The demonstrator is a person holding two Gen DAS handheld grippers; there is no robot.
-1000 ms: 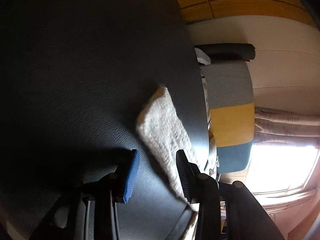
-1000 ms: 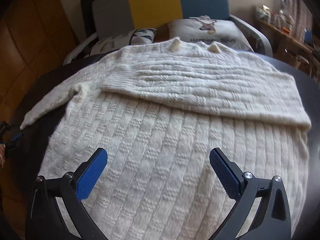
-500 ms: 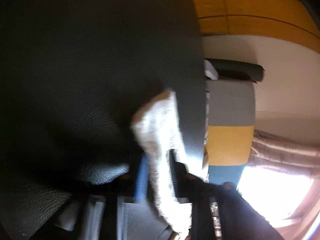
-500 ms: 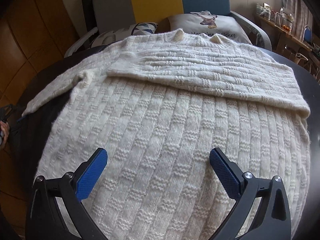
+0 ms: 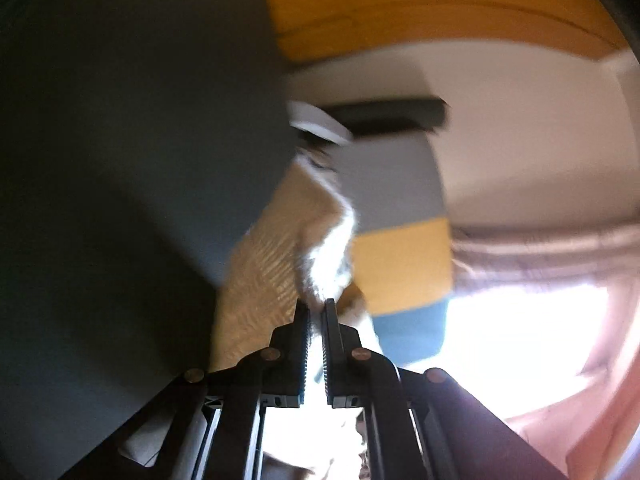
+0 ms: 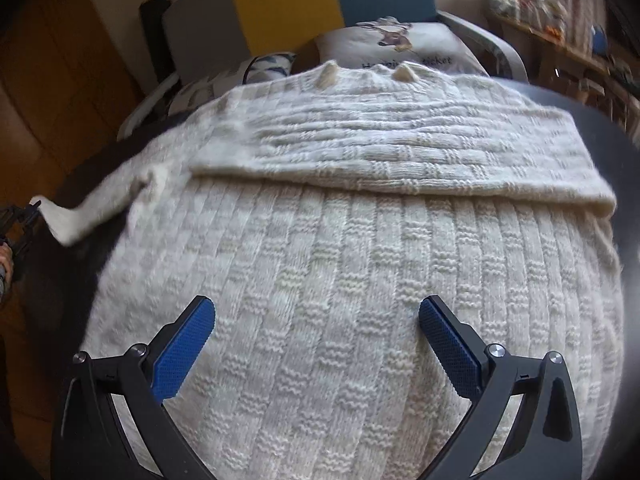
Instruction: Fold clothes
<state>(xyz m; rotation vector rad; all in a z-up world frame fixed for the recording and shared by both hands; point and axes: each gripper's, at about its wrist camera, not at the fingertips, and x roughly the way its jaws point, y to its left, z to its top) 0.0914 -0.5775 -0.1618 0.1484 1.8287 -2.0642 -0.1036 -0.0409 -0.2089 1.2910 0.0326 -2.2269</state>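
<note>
Evidently the left hand-held gripper (image 5: pixel 317 308) was clamped on the sweater's (image 6: pixel 320 264) sleeve cuff (image 6: pixel 60 220) at the bench's (image 5: pixel 120 160) left edge, the right hand-held gripper (image 6: pixel 316 336) hung apart, and next the sleeve probably needed carrying across the body.

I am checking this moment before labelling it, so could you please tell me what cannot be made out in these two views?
- Left wrist view: motion blur smears the sleeve; how much cuff the left gripper pinches is unclear.
- Right wrist view: the sweater hem is cut off by the bottom edge, behind the open right gripper.
- Right wrist view: the left gripper is cropped at the left edge.
- The pillow print is partly hidden by the collar.
</note>
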